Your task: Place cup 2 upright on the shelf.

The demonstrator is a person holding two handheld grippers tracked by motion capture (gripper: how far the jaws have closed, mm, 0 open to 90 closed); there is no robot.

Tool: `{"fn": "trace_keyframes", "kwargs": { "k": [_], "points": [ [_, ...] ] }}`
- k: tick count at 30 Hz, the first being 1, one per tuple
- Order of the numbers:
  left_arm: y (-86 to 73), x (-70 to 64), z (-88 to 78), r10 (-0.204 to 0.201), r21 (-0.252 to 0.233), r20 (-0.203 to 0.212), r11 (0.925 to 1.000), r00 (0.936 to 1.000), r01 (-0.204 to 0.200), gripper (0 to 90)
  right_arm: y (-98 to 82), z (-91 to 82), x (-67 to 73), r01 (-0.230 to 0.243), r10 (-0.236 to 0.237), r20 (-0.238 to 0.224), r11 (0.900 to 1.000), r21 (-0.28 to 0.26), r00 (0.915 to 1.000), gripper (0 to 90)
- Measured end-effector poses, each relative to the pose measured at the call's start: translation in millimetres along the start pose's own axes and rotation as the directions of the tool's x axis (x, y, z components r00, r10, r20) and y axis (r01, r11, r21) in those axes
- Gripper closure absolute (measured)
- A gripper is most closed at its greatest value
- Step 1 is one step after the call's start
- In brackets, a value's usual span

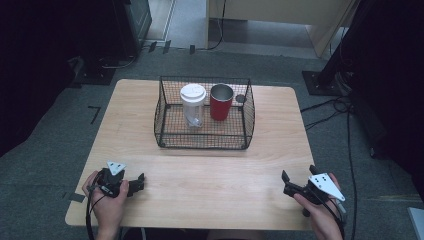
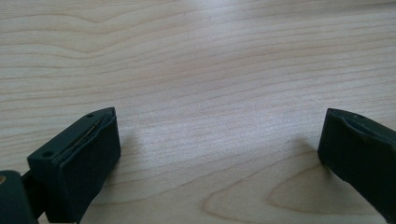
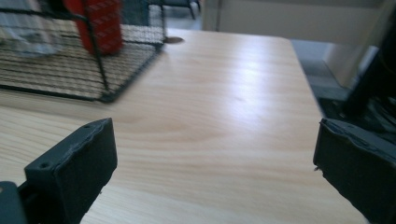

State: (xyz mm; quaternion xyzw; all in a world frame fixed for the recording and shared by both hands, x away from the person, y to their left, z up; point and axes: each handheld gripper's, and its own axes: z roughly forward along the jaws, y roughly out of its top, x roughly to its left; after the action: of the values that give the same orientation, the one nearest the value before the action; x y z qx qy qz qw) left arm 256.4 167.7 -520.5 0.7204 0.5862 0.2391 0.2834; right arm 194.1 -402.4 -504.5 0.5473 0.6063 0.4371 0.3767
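Observation:
A black wire basket (image 1: 165,117) stands at the middle back of the wooden table (image 1: 210,175). Inside it a clear tumbler with a white lid (image 1: 192,102) stands upright on the left and a red metal cup (image 1: 221,102) on the right. My left gripper (image 1: 138,182) rests near the front left corner, open, with bare wood between its jaws (image 2: 219,154). My right gripper (image 1: 298,174) is near the front right corner, also open and empty (image 3: 215,158). The right gripper view catches the basket (image 3: 56,70) and red cup (image 3: 100,23) far off to its left.
A small dark disc (image 1: 240,98) lies on the table just behind the basket's right corner. Cables (image 1: 330,107) and a black stand base (image 1: 320,80) are on the floor to the right. Bare wood stretches between the basket and both grippers.

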Motion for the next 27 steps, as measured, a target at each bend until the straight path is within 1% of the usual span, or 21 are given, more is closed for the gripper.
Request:
{"fn": "trace_keyframes", "kwargs": {
  "k": [2,4,8,11,13,15,17,19,21,23,24,25,26,27],
  "points": [
    [0.0,0.0,0.0,0.0,0.0,0.0,1.0,1.0,0.0,0.0,-2.9,-1.6,-3.7,-0.008,0.007,0.031,1.0,0.026,0.9995,0.0],
    [0.0,0.0,0.0,0.0,0.0,0.0,1.0,1.0,0.0,0.0,-5.9,-2.9,-6.3,-0.002,-0.001,0.055,0.999,0.054,0.9985,0.0],
    [0.0,0.0,0.0,0.0,0.0,0.0,1.0,1.0,0.0,0.0,-12.4,-5.7,-12.3,0.01,-0.018,0.076,0.995,0.103,0.997,0.0],
    [0.0,0.0,0.0,0.0,0.0,0.0,1.0,1.0,0.0,0.0,-15.9,-6.7,-18.2,0.018,-0.032,0.112,0.992,0.127,0.9931,0.0],
    [0.0,0.0,0.0,0.0,0.0,0.0,1.0,1.0,0.0,0.0,-17.4,-6.7,-21.7,0.013,-0.033,0.139,0.99,0.141,0.9898,0.0],
    [0.0,0.0,0.0,0.0,0.0,0.0,1.0,1.0,0.0,0.0,-19.6,-6.4,-24.1,0.018,-0.042,0.144,0.987,0.161,0.9886,0.0],
    [0.0,0.0,0.0,0.0,0.0,0.0,1.0,1.0,0.0,0.0,-19.7,-6.1,-24.9,0.015,-0.038,0.138,0.986,0.164,0.9897,0.0],
    [0.0,0.0,0.0,0.0,0.0,0.0,1.0,1.0,0.0,0.0,-19.5,-5.2,-25.1,0.011,-0.037,0.143,0.985,0.174,0.9891,0.1],
    [-0.1,0.0,0.0,0.0,0.0,0.0,1.0,1.0,0.0,0.0,-19.3,-3.5,-24.2,0.018,-0.045,0.137,0.981,0.191,0.9895,2.7],
    [-0.1,0.0,0.0,0.0,0.0,0.0,1.0,1.0,0.0,0.0,-19.3,-1.0,-22.1,0.045,-0.075,0.129,0.974,0.221,0.9888,4.1],
    [0.0,0.0,0.0,0.0,0.0,0.0,1.0,1.0,0.0,0.0,-19.3,0.5,-21.0,0.053,-0.09,0.139,0.967,0.249,0.9862,4.1],
    [-0.1,-0.1,0.0,-0.001,0.0,0.0,1.0,1.0,0.001,0.0,-19.5,2.4,-20.8,0.057,-0.101,0.147,0.959,0.279,0.9839,4.2],
    [-0.1,-0.1,0.0,-0.001,0.0,0.0,1.0,1.0,0.001,0.0,-20.0,4.1,-20.5,0.061,-0.113,0.152,0.948,0.313,0.9819,4.4],
    [-0.1,-0.1,0.0,-0.001,0.0,0.0,1.0,1.0,0.001,0.0,-20.7,5.3,-20.0,0.058,-0.114,0.146,0.936,0.346,0.9827,5.1]
  ]
}}
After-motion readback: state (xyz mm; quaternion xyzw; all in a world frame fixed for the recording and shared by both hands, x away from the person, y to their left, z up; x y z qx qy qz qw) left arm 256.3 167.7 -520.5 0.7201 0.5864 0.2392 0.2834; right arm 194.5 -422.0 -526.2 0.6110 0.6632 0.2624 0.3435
